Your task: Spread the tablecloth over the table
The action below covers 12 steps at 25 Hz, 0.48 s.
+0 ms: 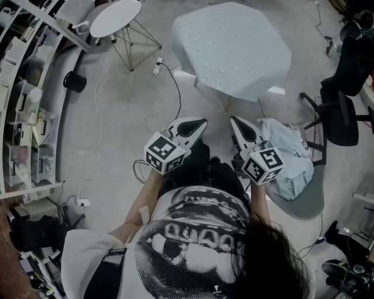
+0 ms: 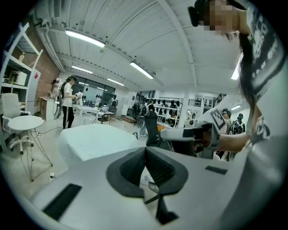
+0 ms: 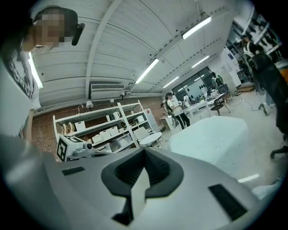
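Both tongs sit close in front of the body. Left tongs have jaws together with nothing between them; right tongs are the same, closed and empty. Just beside the right one is a crumpled pale bundle on a low seat; can't tell if it's cloth or a bag.

Ahead, well apart from both tongs, is the tablecloth. It's pale blue and already draped over the tabletop, which shows only as white bits under the hem. It looks mostly flat with a few small puckers.

My read: thin, light, limp fabric with no stiffness — it will sag and bunch if pulled from one point. Best hold is the hem at two neighbouring corners, one per tongs — pinch a fold, then pull level and outward. Probably only smoothing is left.

Beyond: round side table, and shelving on the left.
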Available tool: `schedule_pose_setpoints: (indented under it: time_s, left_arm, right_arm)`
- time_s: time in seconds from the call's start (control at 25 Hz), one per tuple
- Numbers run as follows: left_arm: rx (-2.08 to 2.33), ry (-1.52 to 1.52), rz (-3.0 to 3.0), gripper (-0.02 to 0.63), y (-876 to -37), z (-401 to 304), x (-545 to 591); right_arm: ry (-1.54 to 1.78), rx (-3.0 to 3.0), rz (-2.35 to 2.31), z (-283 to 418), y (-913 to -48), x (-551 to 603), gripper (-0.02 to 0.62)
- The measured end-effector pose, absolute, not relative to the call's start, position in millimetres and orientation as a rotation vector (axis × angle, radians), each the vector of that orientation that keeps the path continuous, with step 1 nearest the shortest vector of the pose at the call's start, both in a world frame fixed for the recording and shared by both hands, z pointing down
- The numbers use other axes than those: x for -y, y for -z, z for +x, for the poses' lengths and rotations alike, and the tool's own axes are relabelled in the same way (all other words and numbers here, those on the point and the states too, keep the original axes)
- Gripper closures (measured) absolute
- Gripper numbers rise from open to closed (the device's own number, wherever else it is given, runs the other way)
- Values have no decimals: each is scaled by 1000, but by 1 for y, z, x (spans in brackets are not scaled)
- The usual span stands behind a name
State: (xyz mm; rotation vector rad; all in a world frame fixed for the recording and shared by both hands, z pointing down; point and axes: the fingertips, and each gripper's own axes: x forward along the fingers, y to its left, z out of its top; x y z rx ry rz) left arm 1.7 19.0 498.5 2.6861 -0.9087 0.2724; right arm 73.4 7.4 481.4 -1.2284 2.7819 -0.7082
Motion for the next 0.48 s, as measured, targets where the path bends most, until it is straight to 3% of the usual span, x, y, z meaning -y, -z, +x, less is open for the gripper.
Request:
schedule_pose_setpoints:
  time_s: [0.48]
  left_arm:
    - [932,-232,2660,594,-491,-1,-17]
  right_arm:
    - [746,-2767,-1230,78,-485,-8,600]
